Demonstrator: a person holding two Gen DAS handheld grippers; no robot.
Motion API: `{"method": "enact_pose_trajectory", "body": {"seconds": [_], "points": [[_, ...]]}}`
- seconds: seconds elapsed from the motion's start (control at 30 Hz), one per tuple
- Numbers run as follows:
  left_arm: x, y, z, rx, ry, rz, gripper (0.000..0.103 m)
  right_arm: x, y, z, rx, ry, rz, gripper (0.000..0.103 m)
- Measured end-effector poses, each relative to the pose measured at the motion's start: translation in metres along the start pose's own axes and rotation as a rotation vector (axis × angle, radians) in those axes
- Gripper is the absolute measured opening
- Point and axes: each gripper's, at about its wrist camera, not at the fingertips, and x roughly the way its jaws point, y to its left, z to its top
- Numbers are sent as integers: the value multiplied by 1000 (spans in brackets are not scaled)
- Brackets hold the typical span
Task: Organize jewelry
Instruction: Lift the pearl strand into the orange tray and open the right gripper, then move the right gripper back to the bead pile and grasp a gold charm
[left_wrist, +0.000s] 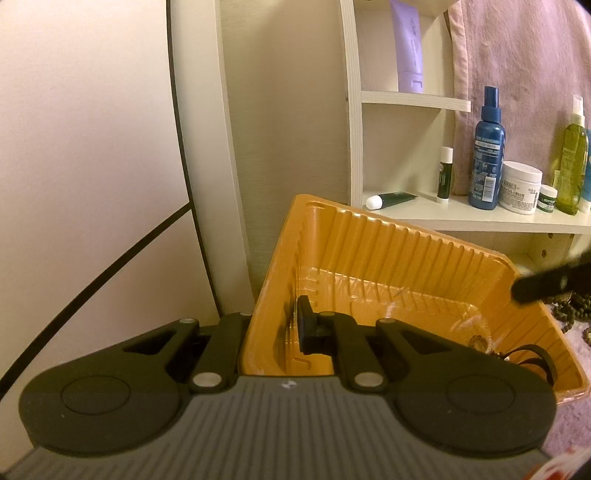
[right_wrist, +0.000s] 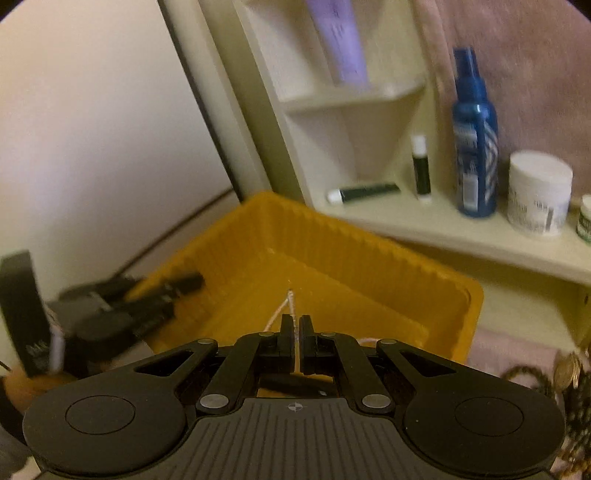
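Note:
An orange ribbed plastic tray (left_wrist: 424, 258) stands in front of me; it also shows in the right wrist view (right_wrist: 369, 258). My left gripper (left_wrist: 273, 328) is shut on the tray's left wall, with one finger (left_wrist: 304, 325) inside the tray. My right gripper (right_wrist: 294, 332) is shut on a thin pale chain (right_wrist: 286, 304) and holds it over the tray. Small jewelry pieces (left_wrist: 480, 341) and a black band (left_wrist: 535, 354) lie in the tray's right corner. The right gripper's tip (left_wrist: 546, 284) shows at the tray's right rim.
A white shelf unit (left_wrist: 461, 218) behind the tray holds a blue spray bottle (left_wrist: 487, 158), a white cream jar (left_wrist: 521, 186), a lip balm (left_wrist: 444, 173) and a green tube (left_wrist: 391, 199). Dark bead strings (left_wrist: 572, 306) and gold jewelry (right_wrist: 569, 369) lie on the pink cloth at right.

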Motion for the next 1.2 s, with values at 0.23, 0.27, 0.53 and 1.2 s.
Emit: {"method": "enact_pose_trajectory", "body": {"seconds": [0.23, 0.27, 0.53, 1.2], "points": [[0, 0, 0, 0, 1, 2, 10, 4, -3, -17, -28, 43, -63, 54], [0, 0, 0, -1, 2, 2, 10, 5, -2, -17, -33, 49, -68, 54], [2, -1, 0, 0, 7, 7, 10, 1, -9, -26, -27, 77, -109, 55], [3, -1, -1, 11, 15, 17, 10, -73, -49, -60, 150, 10, -188, 57]]}}
